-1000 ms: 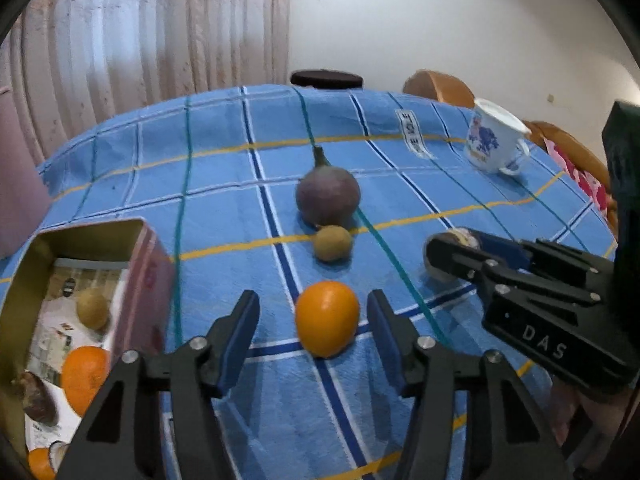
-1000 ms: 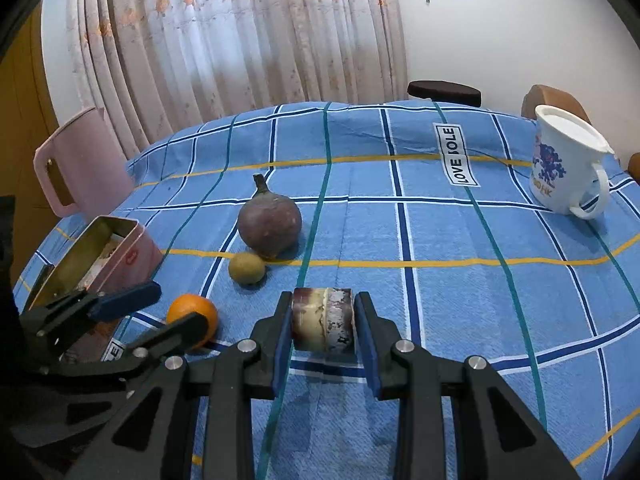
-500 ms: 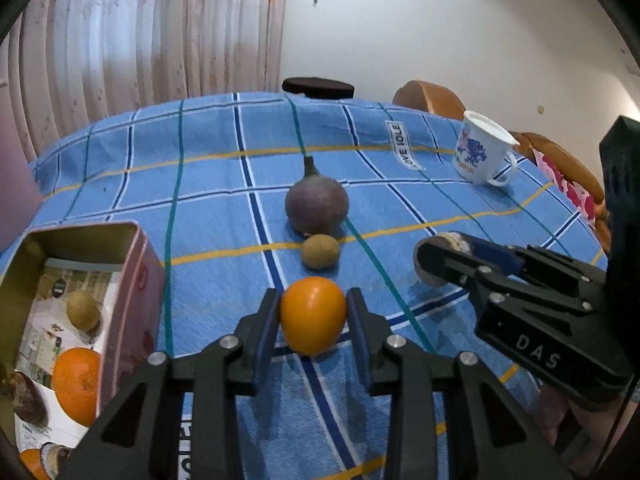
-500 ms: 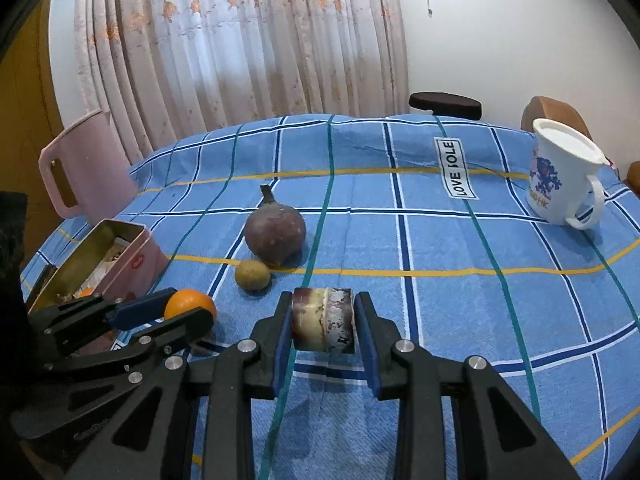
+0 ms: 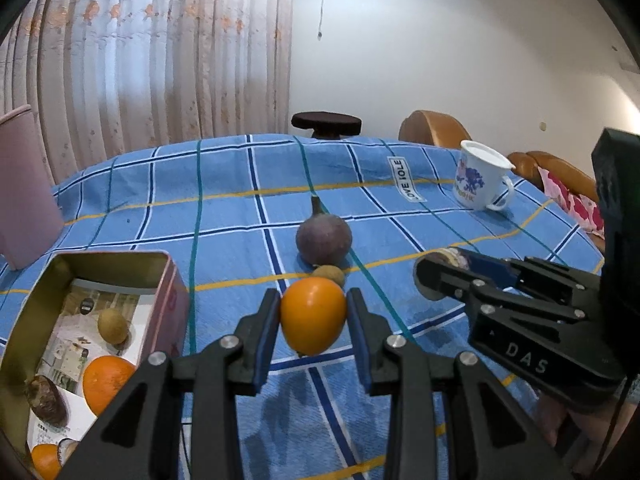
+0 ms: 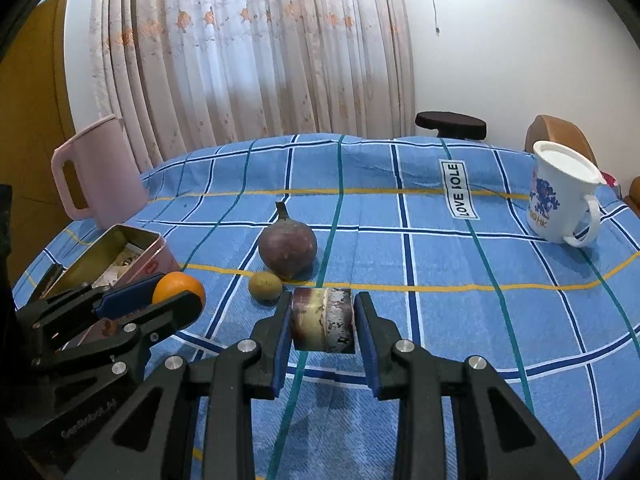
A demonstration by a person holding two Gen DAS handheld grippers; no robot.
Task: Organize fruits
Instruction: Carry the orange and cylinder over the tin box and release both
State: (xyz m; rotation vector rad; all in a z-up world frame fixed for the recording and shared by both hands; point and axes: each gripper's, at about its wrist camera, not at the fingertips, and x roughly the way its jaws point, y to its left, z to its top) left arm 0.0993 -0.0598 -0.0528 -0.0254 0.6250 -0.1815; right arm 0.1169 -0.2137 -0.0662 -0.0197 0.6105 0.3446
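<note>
Left gripper (image 5: pixel 313 322): pads clamped on an orange (image 5: pixel 313 314), jaws having just closed on it, beside the open tin (image 5: pixel 108 258) holding other fruit. Right gripper (image 6: pixel 322 322): closed on a short cut fruit piece (image 6: pixel 322 322). Beyond, on the blue checked tablecloth (image 6: pixel 440 260): small green-brown fruit (image 6: pixel 265 286), purple round fruit (image 6: pixel 287 246); white mug (image 6: pixel 562 192) far right, pink jug (image 6: pixel 98 168) far left.

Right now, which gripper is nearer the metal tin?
Left. The left gripper, holding an orange, is beside the tin; the right gripper is farther off.
</note>
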